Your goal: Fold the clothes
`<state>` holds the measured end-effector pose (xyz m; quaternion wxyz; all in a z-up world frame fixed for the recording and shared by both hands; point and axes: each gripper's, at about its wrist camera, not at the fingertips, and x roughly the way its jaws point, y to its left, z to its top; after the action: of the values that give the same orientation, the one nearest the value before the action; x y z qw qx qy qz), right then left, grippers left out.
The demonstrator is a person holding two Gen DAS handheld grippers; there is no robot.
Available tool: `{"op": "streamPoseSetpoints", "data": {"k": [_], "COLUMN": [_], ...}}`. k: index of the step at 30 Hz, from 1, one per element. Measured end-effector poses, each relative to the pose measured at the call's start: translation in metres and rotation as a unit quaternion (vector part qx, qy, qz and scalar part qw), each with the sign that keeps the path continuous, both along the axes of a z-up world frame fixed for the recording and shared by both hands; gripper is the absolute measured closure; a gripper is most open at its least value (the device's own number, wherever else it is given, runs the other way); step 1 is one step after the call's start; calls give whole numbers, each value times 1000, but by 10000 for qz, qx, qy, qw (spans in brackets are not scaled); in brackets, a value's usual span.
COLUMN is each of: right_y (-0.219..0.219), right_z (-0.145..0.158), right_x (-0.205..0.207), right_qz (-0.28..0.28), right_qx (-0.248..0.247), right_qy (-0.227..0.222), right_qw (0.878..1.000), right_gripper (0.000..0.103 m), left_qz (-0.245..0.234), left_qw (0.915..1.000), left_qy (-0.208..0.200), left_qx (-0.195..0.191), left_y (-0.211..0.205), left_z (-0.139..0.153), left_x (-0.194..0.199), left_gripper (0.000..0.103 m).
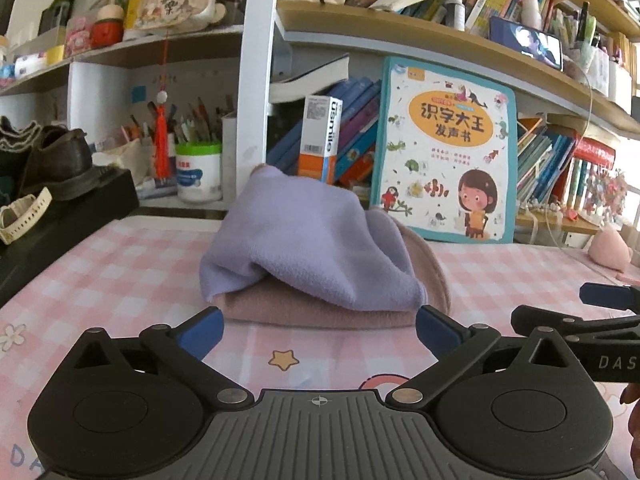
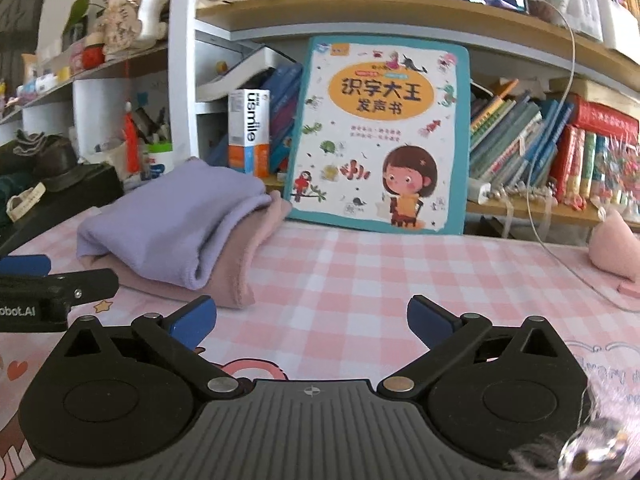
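A folded lilac cloth [image 1: 304, 240] lies on top of a folded dusty-pink cloth [image 1: 320, 308] on the pink checked tablecloth [image 1: 120, 272]. My left gripper [image 1: 320, 334] is open and empty, just in front of the stack. In the right wrist view the lilac cloth [image 2: 172, 220] and the pink cloth [image 2: 240, 256] sit to the left. My right gripper [image 2: 312, 320] is open and empty, over bare tablecloth [image 2: 380, 272] to the right of the stack. Each gripper shows at the edge of the other's view.
A large children's book [image 1: 444, 152] leans against the shelf behind the stack. A black box [image 1: 60, 224] with shoes and a watch stands at the left. A pink soft item [image 2: 612, 248] and a white cable [image 2: 560, 240] lie at the right.
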<state>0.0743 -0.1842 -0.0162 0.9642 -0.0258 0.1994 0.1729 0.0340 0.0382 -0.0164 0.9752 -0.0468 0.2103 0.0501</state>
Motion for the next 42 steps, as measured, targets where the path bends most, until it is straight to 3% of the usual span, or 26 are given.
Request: {"op": "streamPoseSetpoints", "data": {"k": [21,42], "right_y": [5,4], "right_z": [-1,-2], "right_x": [3,5], "right_qz": [22,-14], "right_qx": [-173,-161], "right_qy": [95,170], "right_qw": [9998,9997], "right_gripper": [0,0], "left_qz": [6,-10], "left_qw": [9994,9991], "left_qy": [308,253], "left_qx": [179,332], "left_y": [-4,-6], "left_z": [-3,-2], "left_x": [9,6], "left_gripper": [0,0]}}
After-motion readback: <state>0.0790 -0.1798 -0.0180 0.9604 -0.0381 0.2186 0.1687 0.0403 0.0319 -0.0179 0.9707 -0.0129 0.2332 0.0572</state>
